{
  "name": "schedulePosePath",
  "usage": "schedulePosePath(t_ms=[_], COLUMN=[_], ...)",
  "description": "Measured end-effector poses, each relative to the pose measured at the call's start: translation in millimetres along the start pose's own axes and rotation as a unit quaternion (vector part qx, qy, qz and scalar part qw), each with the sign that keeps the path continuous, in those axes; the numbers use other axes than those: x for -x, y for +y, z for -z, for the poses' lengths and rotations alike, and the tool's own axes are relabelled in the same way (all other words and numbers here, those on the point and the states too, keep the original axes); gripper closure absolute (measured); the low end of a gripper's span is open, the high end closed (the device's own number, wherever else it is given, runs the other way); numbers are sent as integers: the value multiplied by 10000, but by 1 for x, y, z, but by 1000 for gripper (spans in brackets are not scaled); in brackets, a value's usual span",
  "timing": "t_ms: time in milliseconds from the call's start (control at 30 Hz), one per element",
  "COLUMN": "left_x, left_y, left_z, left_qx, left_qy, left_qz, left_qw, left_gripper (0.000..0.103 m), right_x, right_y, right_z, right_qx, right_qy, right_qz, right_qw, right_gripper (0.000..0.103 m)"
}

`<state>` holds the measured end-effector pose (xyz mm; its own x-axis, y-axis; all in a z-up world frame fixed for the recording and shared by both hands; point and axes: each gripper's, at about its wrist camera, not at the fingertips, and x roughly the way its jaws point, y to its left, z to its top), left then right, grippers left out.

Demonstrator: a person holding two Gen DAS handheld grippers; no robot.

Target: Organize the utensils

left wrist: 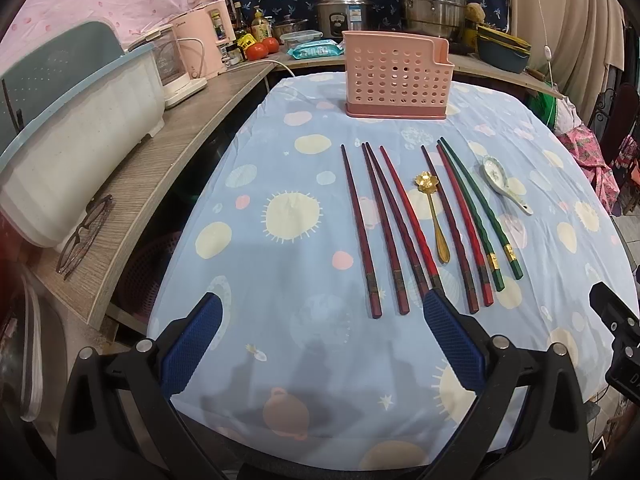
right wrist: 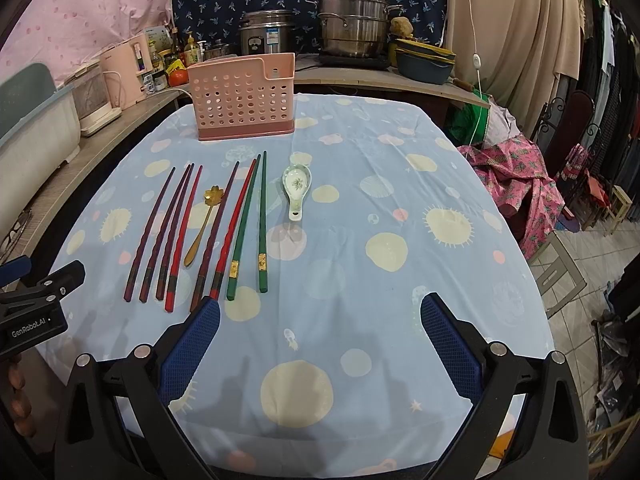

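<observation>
Cluttered kitchen counters run behind and beside a table (left wrist: 248,320) covered in a light blue cloth printed with pale suns and dots. At its far end stands a pink perforated utensil holder (left wrist: 396,76), upright and empty as far as its open top shows. Nearer, eight chopsticks (left wrist: 400,224) lie side by side in a loose row: dark purple-red ones on the left, red ones among them, and two green ones (right wrist: 252,232) on the right. A gold spoon (left wrist: 434,216) lies between the chopsticks, bowl toward the holder. A white ceramic spoon (right wrist: 297,188) lies just beside the green pair. The left gripper (left wrist: 320,312) hangs above the cloth before the row's near ends, fingers spread wide, holding nothing. The right gripper (right wrist: 320,316) likewise stands wide apart and empty over bare cloth.
</observation>
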<state>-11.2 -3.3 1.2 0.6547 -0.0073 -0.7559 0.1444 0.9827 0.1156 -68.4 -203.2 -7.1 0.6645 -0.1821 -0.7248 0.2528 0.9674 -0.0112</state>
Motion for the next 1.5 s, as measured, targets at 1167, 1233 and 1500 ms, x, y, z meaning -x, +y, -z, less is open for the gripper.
schedulePosePath(t_ms=[1167, 1233, 1500], left_x=[-2, -2, -2], left_y=[5, 5, 5], left_z=[-6, -5, -5], left_qx=[39, 38, 44], left_qy=[71, 62, 67], left_qz=[133, 133, 248], left_qw=[9999, 9999, 9997], left_gripper=[7, 7, 7], right_x=[0, 1, 0], right_y=[3, 3, 2], right_z=[1, 1, 1], right_qx=[-15, -17, -15], right_qy=[-15, -11, -15], right_qz=[7, 1, 5], right_qw=[10000, 10000, 10000], right_gripper=[7, 7, 7])
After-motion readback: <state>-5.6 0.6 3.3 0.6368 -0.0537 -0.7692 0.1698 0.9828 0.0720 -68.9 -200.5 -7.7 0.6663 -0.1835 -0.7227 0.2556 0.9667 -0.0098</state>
